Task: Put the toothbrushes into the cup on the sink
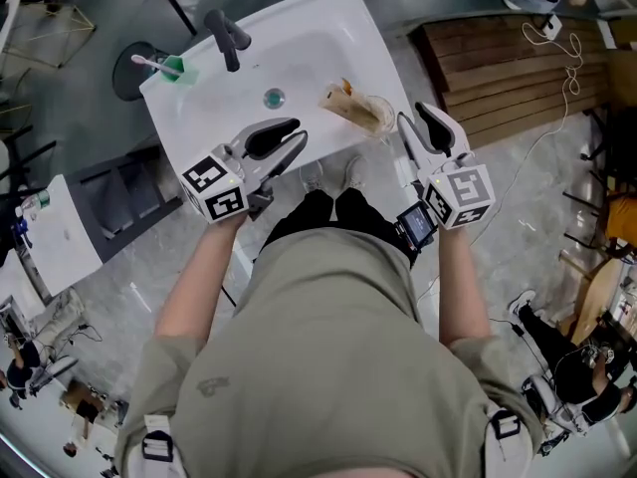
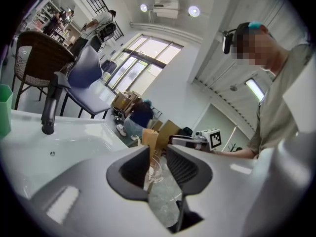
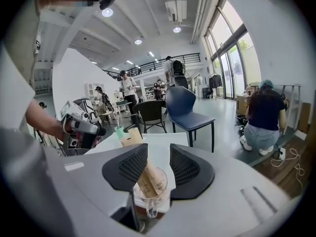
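Glossy white moulded sink (image 1: 299, 63), dark curved faucet (image 1: 227, 38), clear glass cup (image 1: 372, 118) at centre right on the sink's rim holding tan paper-wrapped toothbrushes (image 1: 343, 98), right gripper (image 1: 416, 119) just right of cup, ribbed black jaws apart, clamping nothing, left gripper (image 1: 289, 139) at lower basin edge, jaws apart, empty
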The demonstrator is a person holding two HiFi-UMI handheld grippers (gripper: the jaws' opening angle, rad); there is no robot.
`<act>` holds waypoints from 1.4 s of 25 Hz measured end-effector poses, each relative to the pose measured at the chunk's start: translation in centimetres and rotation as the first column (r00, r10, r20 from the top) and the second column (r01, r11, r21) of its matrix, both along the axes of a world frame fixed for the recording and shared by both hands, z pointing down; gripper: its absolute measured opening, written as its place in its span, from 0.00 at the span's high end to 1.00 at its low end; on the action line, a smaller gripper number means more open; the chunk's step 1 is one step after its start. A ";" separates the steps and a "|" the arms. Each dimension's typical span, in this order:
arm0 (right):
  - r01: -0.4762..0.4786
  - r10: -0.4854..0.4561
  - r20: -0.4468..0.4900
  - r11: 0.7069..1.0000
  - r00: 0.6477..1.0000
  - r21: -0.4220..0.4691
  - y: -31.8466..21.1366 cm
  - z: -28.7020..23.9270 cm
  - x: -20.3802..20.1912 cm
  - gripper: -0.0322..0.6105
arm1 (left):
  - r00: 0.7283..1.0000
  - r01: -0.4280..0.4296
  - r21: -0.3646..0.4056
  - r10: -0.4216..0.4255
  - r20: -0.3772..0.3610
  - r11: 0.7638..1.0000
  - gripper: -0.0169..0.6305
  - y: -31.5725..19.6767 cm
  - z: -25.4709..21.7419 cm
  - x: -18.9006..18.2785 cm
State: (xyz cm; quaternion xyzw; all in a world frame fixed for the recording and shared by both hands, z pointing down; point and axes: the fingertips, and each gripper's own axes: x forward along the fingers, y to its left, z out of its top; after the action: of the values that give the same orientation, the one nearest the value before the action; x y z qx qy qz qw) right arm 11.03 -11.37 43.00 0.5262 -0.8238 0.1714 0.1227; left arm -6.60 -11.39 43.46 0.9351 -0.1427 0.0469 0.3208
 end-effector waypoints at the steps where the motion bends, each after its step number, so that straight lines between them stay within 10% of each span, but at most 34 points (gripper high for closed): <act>1: -0.001 0.001 0.003 1.000 1.000 0.001 0.1 -0.1 0.2 0.75 | 1.000 0.000 0.002 0.000 -0.001 1.000 0.86 0.0 -0.1 0.1; 35: 0.073 -0.111 0.195 0.979 0.974 0.192 3.5 -10.0 2.2 0.89 | 0.997 0.074 0.126 -0.075 0.006 0.989 0.89 1.4 -6.3 3.3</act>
State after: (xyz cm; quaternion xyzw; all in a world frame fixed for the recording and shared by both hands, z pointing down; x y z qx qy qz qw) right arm 13.25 -7.87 32.98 0.4762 -0.8678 0.1421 -0.0041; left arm -3.29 -10.03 37.19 0.9473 -0.1819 0.0308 0.2620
